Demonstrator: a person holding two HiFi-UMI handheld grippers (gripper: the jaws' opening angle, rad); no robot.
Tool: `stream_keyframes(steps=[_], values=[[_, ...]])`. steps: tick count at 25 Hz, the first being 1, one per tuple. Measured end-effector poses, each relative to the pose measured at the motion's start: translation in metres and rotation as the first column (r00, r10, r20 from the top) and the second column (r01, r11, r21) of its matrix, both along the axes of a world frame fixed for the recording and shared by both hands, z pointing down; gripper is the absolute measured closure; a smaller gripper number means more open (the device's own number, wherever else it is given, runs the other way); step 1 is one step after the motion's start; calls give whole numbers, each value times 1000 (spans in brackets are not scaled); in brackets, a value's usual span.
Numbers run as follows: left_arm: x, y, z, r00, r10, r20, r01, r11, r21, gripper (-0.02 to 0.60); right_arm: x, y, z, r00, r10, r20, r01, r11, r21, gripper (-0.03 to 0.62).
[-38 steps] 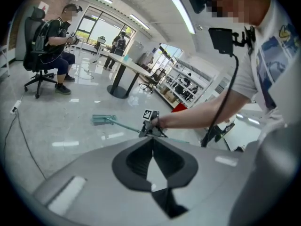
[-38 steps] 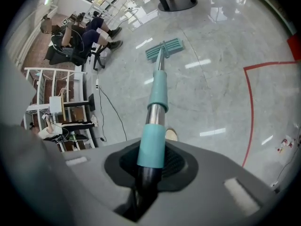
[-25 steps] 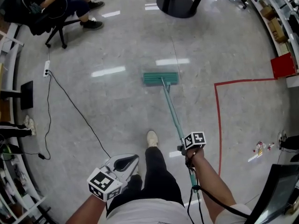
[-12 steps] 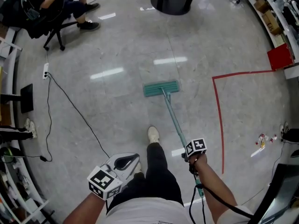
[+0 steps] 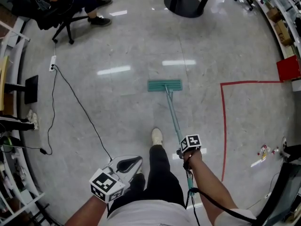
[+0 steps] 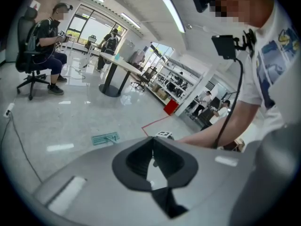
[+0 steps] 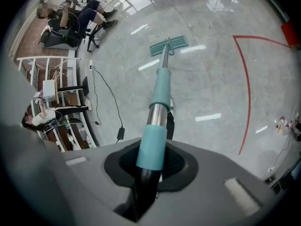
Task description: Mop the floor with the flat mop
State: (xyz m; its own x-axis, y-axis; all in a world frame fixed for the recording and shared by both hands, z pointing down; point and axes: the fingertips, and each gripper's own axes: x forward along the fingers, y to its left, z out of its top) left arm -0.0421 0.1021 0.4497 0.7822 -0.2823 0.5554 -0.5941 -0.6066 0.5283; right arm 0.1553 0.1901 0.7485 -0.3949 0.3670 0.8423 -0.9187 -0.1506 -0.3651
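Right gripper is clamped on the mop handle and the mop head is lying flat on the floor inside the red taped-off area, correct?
Not quite. The right gripper is clamped on the mop handle and the mop head lies flat on the floor, but outside the red tape, to the left of its line. The head view shows it.
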Motion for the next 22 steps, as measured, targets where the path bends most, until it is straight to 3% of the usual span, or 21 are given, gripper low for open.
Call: stream_keyframes(steps=[22], values=[[14,-44,-4,987,-159,6,159,987,-19,577,1,-198,17,1000,-25,3,25,998,58,536]])
